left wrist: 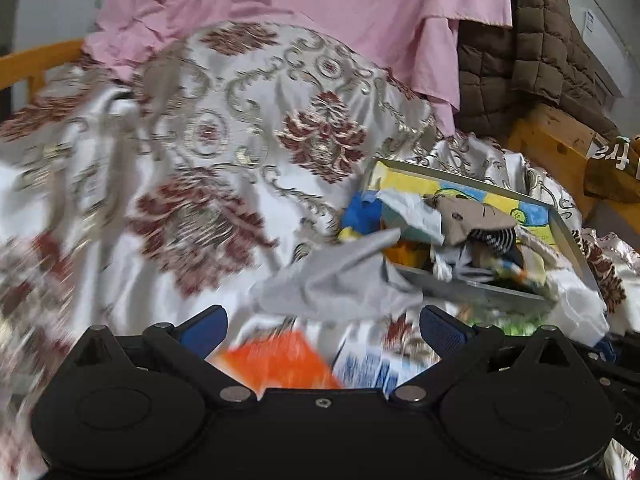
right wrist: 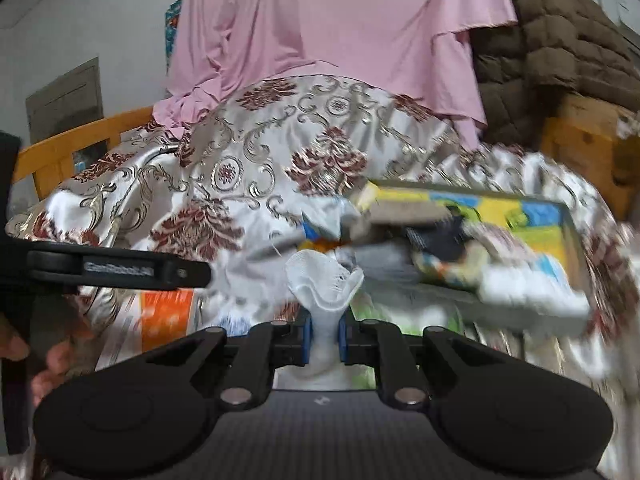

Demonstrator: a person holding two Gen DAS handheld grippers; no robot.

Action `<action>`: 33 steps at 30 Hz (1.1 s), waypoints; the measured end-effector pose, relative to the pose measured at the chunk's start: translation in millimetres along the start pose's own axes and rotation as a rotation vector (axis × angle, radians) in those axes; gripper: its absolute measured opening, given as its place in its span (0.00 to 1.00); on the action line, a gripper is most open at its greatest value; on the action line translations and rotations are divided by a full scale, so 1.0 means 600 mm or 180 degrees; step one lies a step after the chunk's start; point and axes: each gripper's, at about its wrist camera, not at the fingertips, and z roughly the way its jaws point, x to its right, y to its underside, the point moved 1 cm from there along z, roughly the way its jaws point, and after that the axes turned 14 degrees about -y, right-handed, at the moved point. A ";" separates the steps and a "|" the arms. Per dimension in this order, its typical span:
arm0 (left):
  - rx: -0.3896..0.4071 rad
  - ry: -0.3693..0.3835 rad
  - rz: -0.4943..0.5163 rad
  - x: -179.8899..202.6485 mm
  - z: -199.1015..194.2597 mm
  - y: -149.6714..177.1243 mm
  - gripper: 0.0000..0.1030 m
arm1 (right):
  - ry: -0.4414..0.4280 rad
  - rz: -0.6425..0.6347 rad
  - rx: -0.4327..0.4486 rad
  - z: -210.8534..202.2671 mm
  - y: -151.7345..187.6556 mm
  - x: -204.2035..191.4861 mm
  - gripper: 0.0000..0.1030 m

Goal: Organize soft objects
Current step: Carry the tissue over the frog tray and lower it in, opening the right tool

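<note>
The white sock [right wrist: 325, 280] sits pinched between the blue pads [right wrist: 307, 338] of my right tool [right wrist: 325, 338], its open, ribbed cuff flaring up above the pressed-together fingers while the rest hangs down behind them. Just beyond it lies a shallow tray [right wrist: 576, 240] with a yellow, blue and green cartoon print inside, heaped with small soft pieces; from my left wrist view I make out a tan cloth [left wrist: 472, 216], a striped black-and-white item [left wrist: 494, 238] and a crumpled white piece [left wrist: 412, 210] in it, though motion blur keeps me from naming most of them with confidence. A grey garment [left wrist: 340, 276] spills over the tray's near edge onto the bedspread, just ahead of my left tool [left wrist: 322, 326], whose blue-tipped fingers stand spread wide with nothing between them. Under that tool I see an orange packet [left wrist: 280, 360] and a blue-and-white printed packet [left wrist: 368, 368], both smeared. Everything rests on a white satin bedspread [left wrist: 208, 132] patterned with dark red flowers and silver scrolls. Behind it hang a pink sheet [right wrist: 340, 40] and a brown quilted jacket [right wrist: 560, 40], with a wooden bed frame [right wrist: 72, 140] showing at the sides.
</note>
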 end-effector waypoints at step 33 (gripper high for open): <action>0.0333 0.1086 0.0171 0.094 0.069 -0.143 0.02 | 0.0348 -0.0023 0.0119 0.100 -0.139 0.131 0.14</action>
